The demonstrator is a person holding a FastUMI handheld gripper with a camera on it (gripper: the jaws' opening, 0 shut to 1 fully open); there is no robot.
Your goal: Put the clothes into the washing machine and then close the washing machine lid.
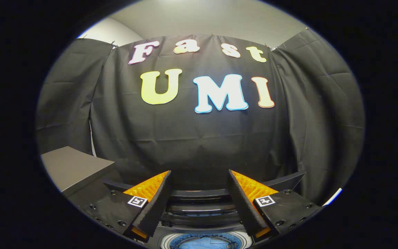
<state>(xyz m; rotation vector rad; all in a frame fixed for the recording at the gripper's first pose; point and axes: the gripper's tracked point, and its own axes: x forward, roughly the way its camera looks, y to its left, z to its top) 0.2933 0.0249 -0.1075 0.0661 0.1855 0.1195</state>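
Gripper [199,176]: nearest item, two fingers rising from 6 o'clock, tips spread well apart. Nothing lies between them and nothing is held; each finger [157,204] carries a small square marker tag near its base.

Washing machine [202,211]: seen in the gap between the fingers and just below them, at 6 o'clock. Dark ribbed rim parts run across the gap from one finger to the other. Its round drum opening [206,241] sits lowest, ringed by a pale band, lid not over it.

Clothes [207,242]: blue fabric showing inside the drum opening, under and between the finger bases. How much is in there cannot be told, as only a sliver is seen.

Lid [288,180]: a dark raised panel edge stands behind the fingers, its corners poking out at 8 o'clock and 4 o'clock of the gripper; whether this is the lid itself is not certain.

Grey box top [71,166]: flat grey surface at 8 o'clock, beside the machine and apart from the fingers.

Black cloth wall [199,138]: hangs beyond the fingers, 9 o'clock through 3 o'clock, creased in folds.

Pale ceiling [206,17]: above the cloth at 12 o'clock.
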